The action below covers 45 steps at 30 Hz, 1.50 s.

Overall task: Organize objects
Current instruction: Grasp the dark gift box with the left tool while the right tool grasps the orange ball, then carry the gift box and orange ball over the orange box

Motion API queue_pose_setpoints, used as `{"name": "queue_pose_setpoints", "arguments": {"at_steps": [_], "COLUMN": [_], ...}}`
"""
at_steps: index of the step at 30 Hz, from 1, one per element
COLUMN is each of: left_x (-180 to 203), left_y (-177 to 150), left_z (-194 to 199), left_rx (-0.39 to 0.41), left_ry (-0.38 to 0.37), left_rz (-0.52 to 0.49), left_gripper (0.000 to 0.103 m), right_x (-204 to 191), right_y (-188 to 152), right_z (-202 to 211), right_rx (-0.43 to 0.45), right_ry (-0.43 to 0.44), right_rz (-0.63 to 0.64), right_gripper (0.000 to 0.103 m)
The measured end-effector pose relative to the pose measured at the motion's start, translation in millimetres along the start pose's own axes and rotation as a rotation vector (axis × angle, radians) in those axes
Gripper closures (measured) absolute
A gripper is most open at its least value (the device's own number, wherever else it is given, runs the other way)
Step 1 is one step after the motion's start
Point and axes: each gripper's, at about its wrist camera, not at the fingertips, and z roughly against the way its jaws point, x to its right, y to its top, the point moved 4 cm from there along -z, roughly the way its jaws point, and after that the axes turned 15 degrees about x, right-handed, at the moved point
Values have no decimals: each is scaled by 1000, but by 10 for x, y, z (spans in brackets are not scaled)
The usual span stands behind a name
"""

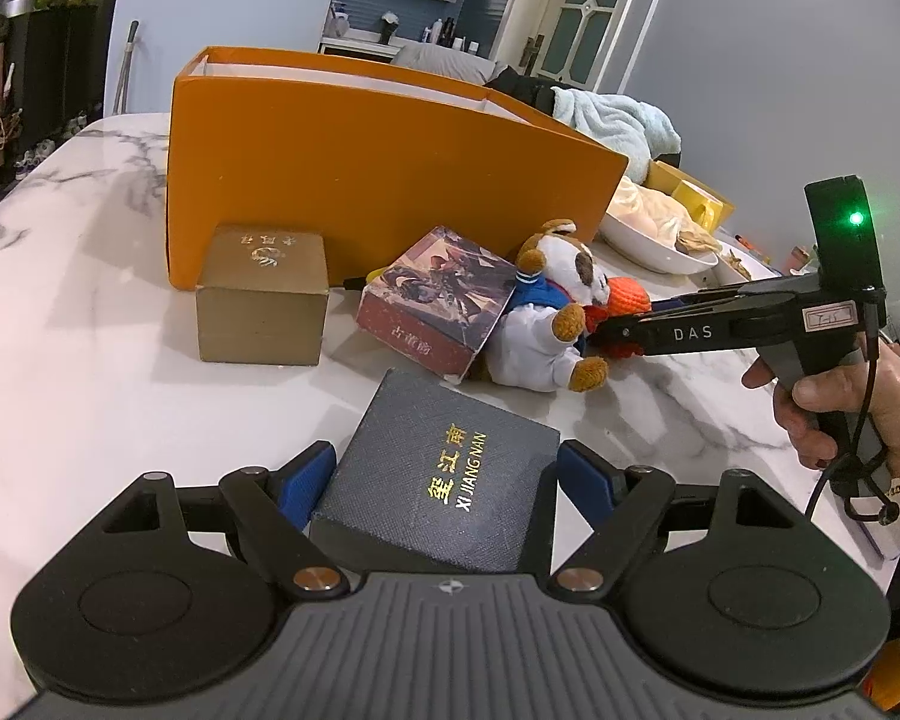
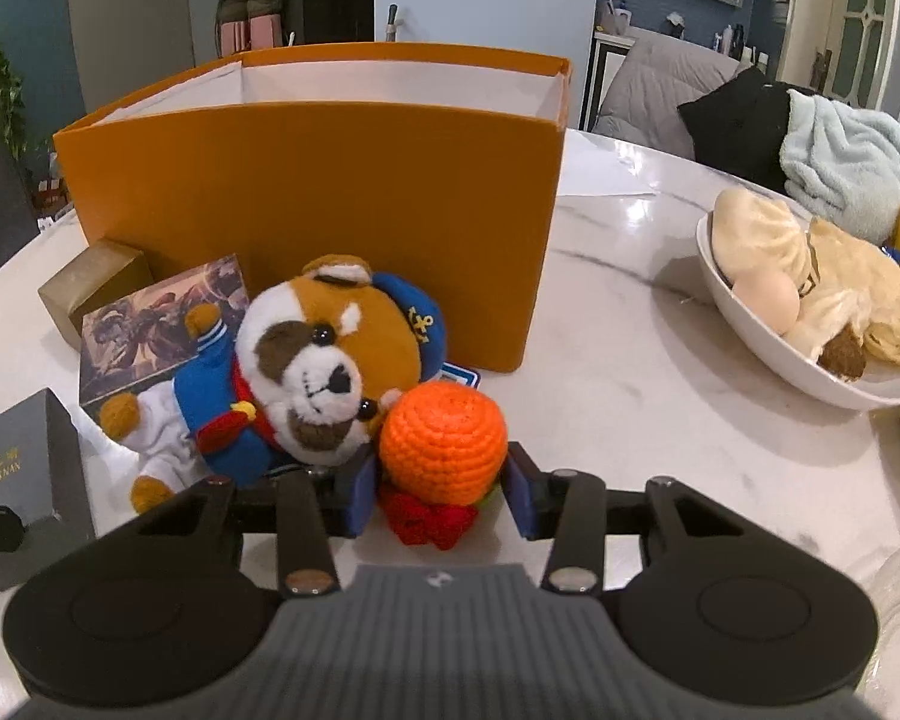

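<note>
A dark blue box with gold lettering (image 1: 444, 474) lies on the marble table between my left gripper's (image 1: 447, 468) blue pads (image 1: 306, 480), which stand wide and sit against both its sides. In the right wrist view, my right gripper (image 2: 441, 483) is shut on an orange crochet ball (image 2: 444, 432) with a red knitted base. A plush dog in a blue sailor suit (image 2: 324, 348) leans against the ball's left side. From the left wrist view, the right gripper (image 1: 606, 324) reaches in from the right onto the ball (image 1: 630, 297), beside the dog (image 1: 546, 324).
A tall open orange box (image 2: 330, 210) stands just behind the toys. Left of the dog lie a picture-printed box (image 2: 156, 324) and a gold cube box (image 1: 261, 300). A white bowl (image 2: 750, 336) of food sits at the right. A hand (image 1: 840, 414) holds the right gripper's handle.
</note>
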Motion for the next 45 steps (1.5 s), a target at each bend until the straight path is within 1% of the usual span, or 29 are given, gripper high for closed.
{"name": "queue_pose_setpoints", "arguments": {"at_steps": [6, 10, 12, 20, 29, 37, 45], "left_x": [-13, -16, -5, 28, 40, 68, 88], "left_y": [-5, -1, -4, -11, 68, 220, 412], "left_z": [16, 22, 28, 95, 284, 396, 420], "left_rx": [6, 7, 7, 18, 53, 85, 107], "left_ry": [1, 10, 24, 53, 91, 101, 111], "left_rz": [19, 35, 25, 9, 2, -10, -23], "left_gripper": [10, 10, 10, 10, 10, 10, 10], "right_x": [-27, -48, -62, -176, -422, -578, -666], "right_y": [-38, -77, -97, -169, -204, -70, 153], "right_z": [88, 184, 239, 436, 715, 984, 1072], "right_rx": [21, 27, 27, 30, 44, 86, 118], "right_ry": [-18, -30, -33, -28, 11, 47, 66], "right_rz": [-20, -41, -50, -74, -76, -72, -47], "right_gripper": [60, 60, 60, 60, 60, 60, 60]}}
